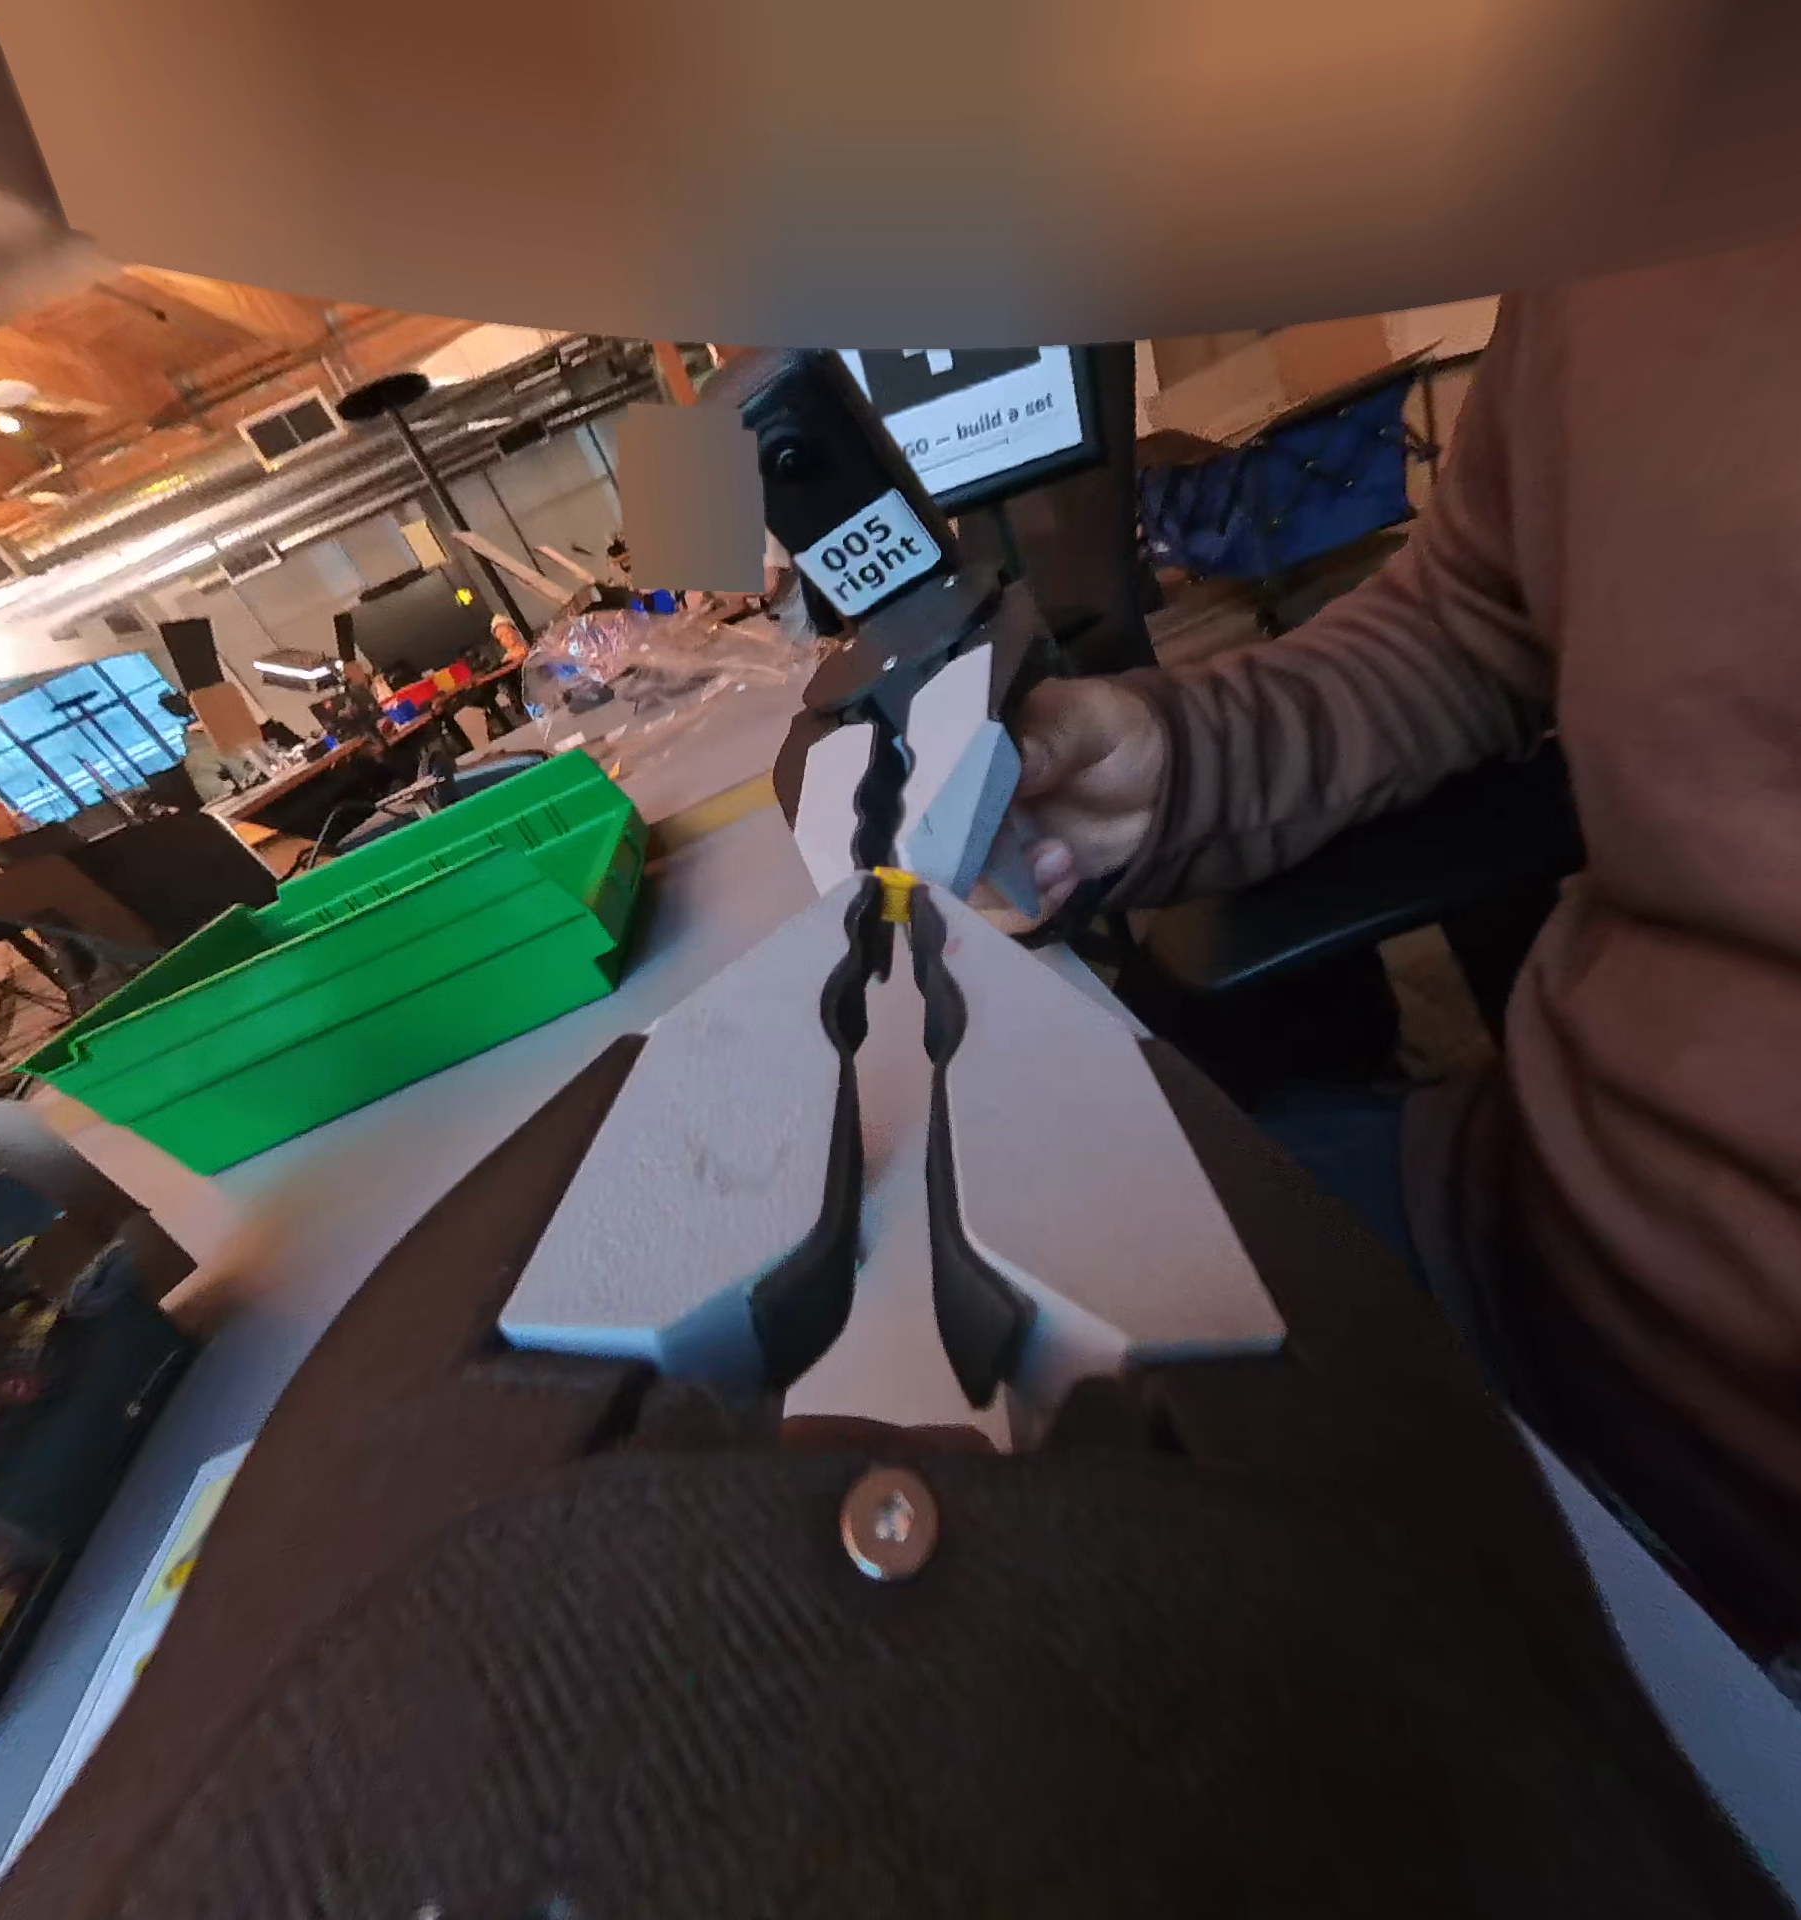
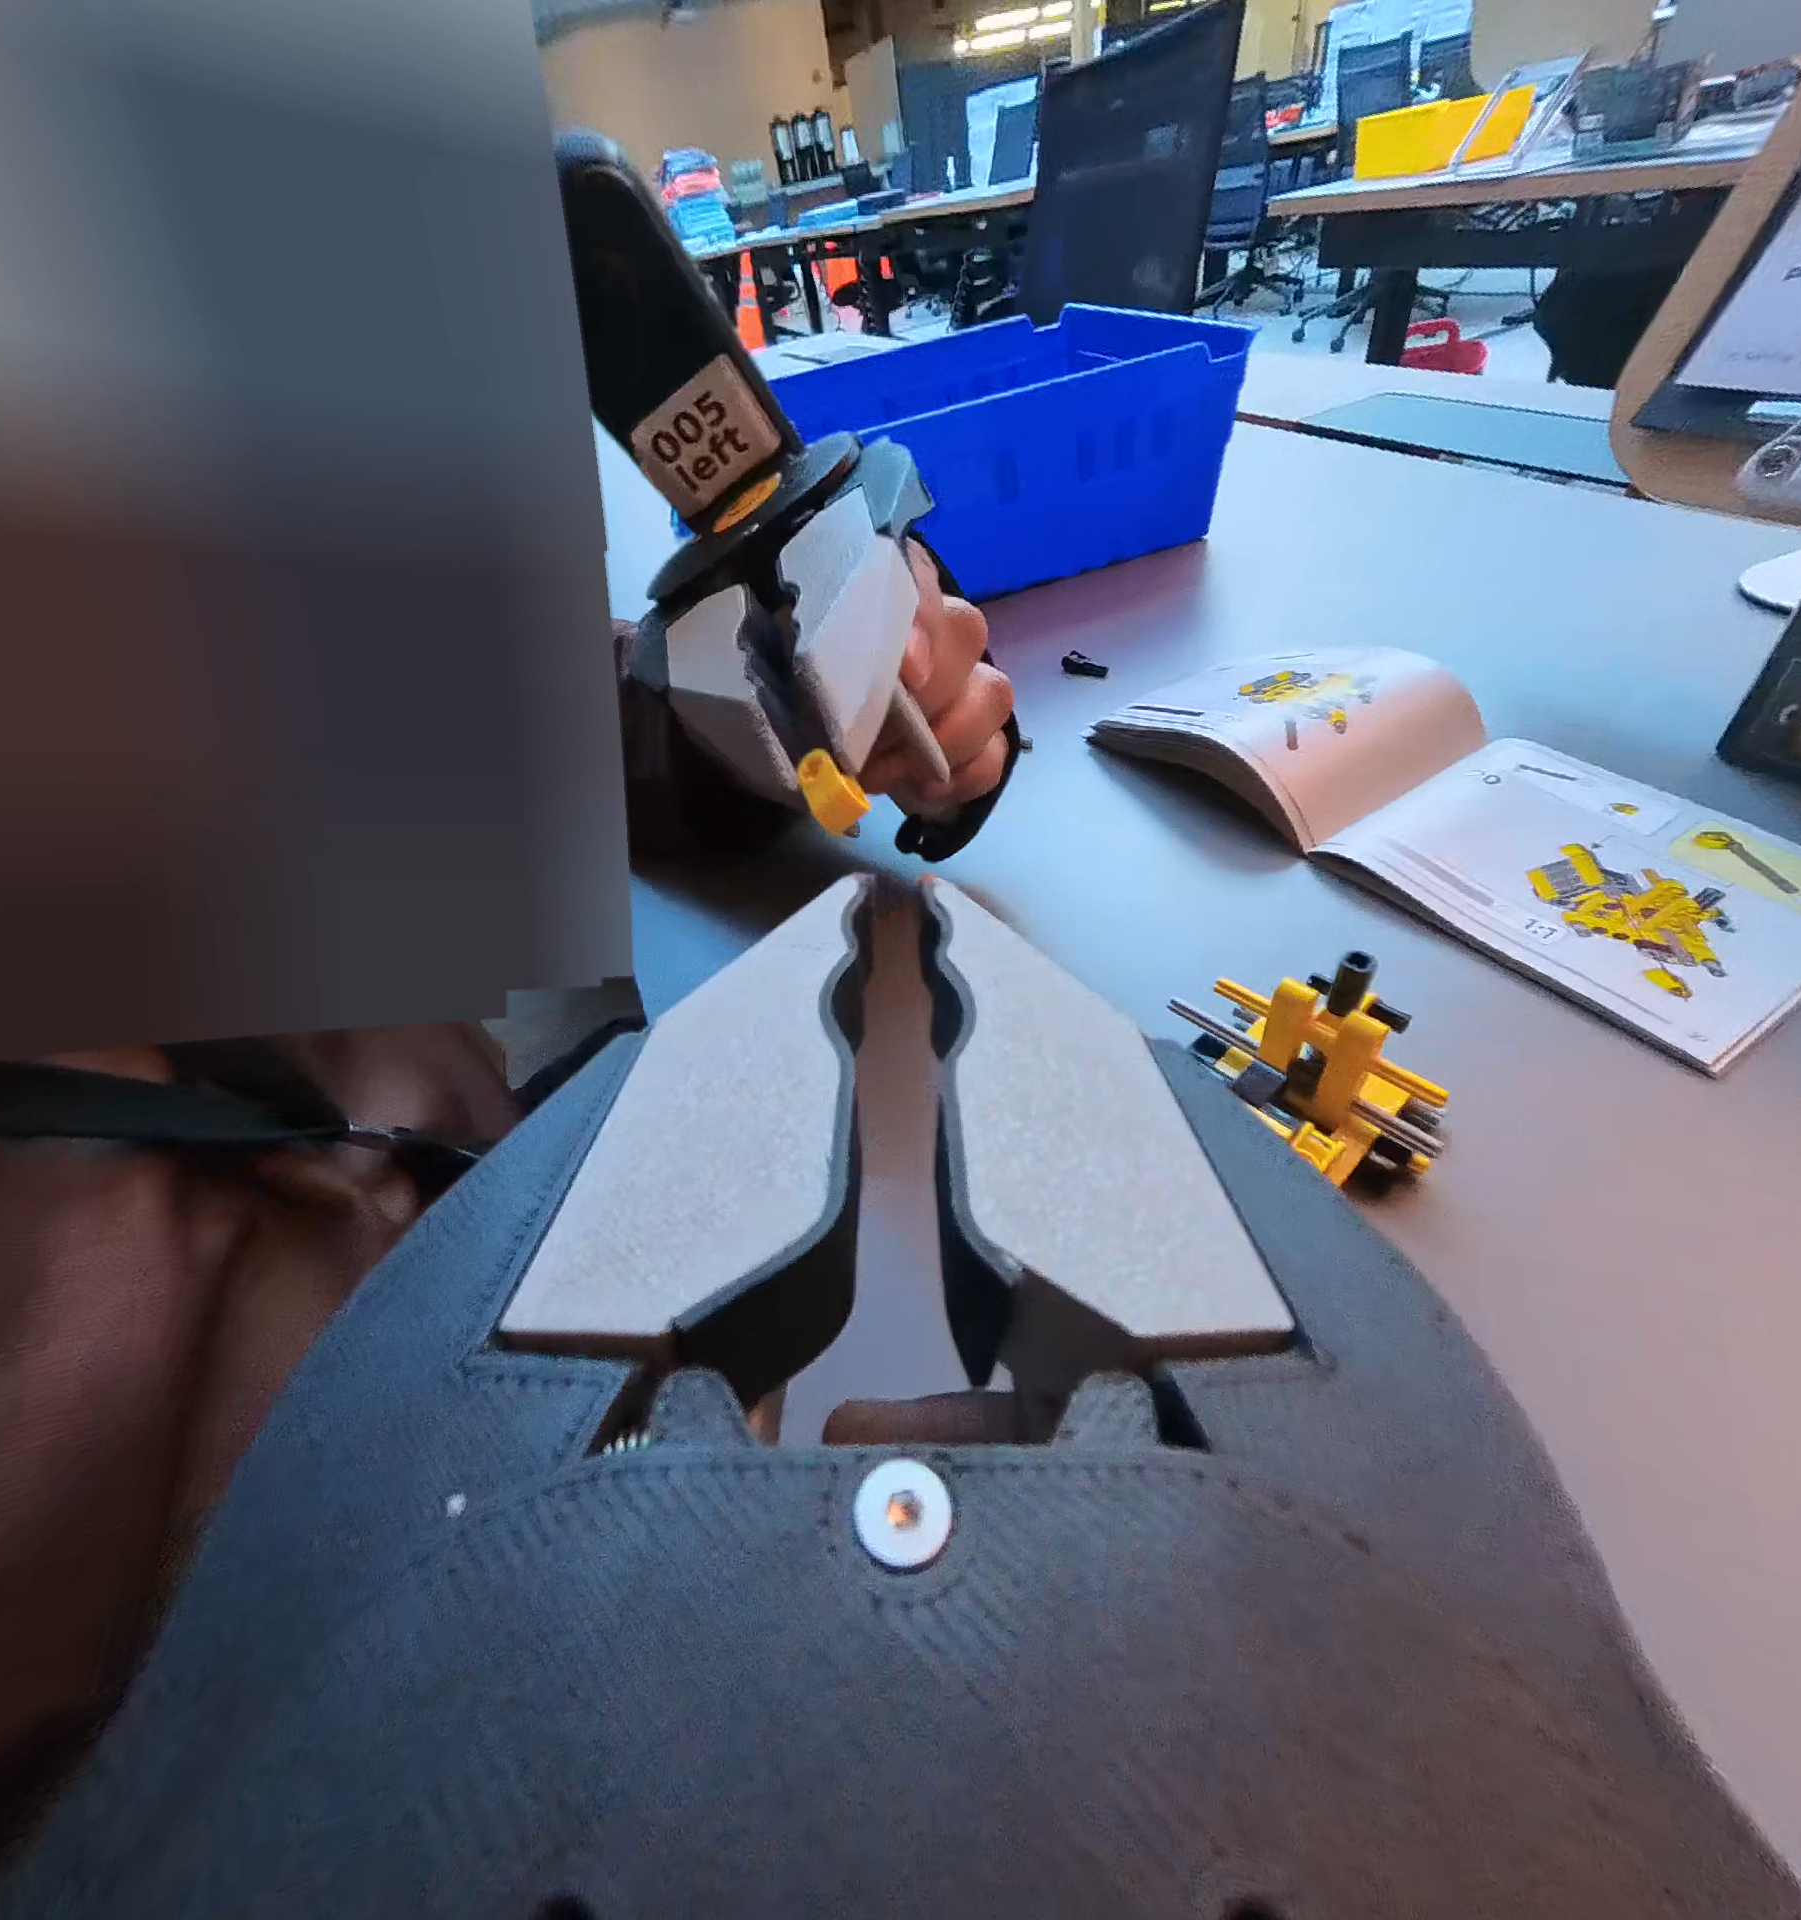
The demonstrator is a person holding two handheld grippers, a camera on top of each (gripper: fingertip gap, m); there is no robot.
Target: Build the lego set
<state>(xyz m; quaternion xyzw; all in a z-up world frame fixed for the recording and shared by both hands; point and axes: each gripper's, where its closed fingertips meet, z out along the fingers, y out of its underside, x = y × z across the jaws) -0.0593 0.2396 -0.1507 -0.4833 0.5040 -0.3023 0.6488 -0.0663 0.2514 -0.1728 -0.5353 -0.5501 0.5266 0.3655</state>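
a: what is the left gripper [image 1: 894, 902] holding?
b: a small yellow lego piece [image 1: 893, 894], pinched right at its fingertips, just above the middle of the left wrist view. in the right wrist view the same yellow piece [image 2: 831, 801] sticks out from the tips of that gripper [image 2: 823, 790], a little left of centre, held up off the table.

a: and the right gripper [image 2: 896, 888]?
b: its fingers stand a narrow gap apart with nothing between them, so it is open and empty. the tips point at the yellow piece but stay apart from it. in the left wrist view the right gripper [image 1: 911, 821] comes down from above centre, its tips just beside the piece; i cannot tell there whether they touch.

a: where is the rest of the set?
b: a partly built yellow and black lego model [image 2: 1317, 1075] lies on the grey table [image 2: 1395, 1351], right of centre in the right wrist view, just beside the right gripper's body. an open instruction booklet [image 2: 1478, 831] lies beyond it toward the right edge. a tiny black piece [image 2: 1083, 663] lies alone on the table near the booklet's far page.

a: any containers?
b: a blue bin [image 2: 1021, 436] stands at upper centre of the right wrist view, and a green bin [image 1: 356, 956] at the left of the left wrist view.
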